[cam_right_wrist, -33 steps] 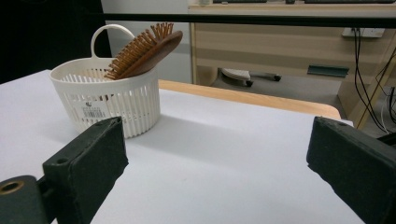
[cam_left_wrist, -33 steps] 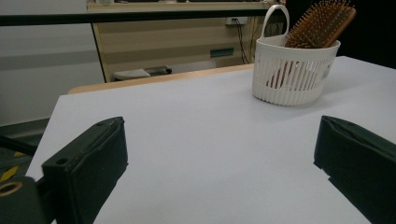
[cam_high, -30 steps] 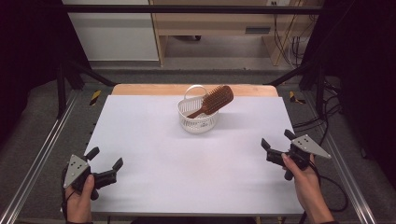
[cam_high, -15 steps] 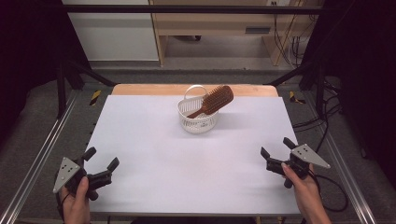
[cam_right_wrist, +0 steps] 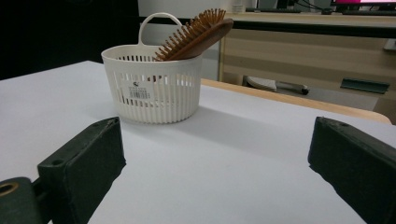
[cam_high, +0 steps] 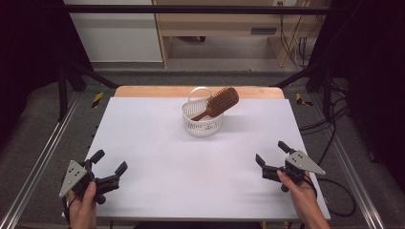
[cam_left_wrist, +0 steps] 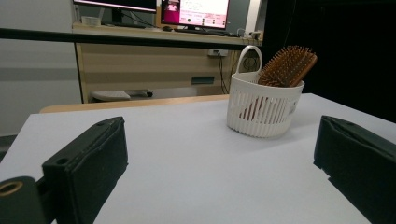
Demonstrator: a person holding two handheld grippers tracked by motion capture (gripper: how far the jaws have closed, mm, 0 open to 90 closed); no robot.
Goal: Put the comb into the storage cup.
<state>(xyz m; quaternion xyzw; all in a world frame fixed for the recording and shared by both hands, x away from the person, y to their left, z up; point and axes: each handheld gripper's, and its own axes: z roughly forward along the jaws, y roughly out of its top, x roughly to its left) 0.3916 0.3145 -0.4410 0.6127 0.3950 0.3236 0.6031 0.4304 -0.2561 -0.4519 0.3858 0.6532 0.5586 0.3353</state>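
Both grippers drawn back toward six o'clock, left gripper (cam_high: 109, 163) and right gripper (cam_high: 271, 153) spread wide, empty, brown wooden hairbrush (cam_high: 218, 103) propped in white slotted plastic basket (cam_high: 202, 123) at twelve o'clock, well apart from both, white table (cam_high: 191, 167).

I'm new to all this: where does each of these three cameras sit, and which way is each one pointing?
High view: above the person's side, looking forward and down on the table; both hands show, with the left gripper and right gripper.
Left gripper view: rides low on the left gripper, looking along its two open black jaws across the table.
Right gripper view: rides low on the right gripper, jaws open, facing likewise.
Shared: both gripper views face the white basket holding the wooden hairbrush, from opposite sides.
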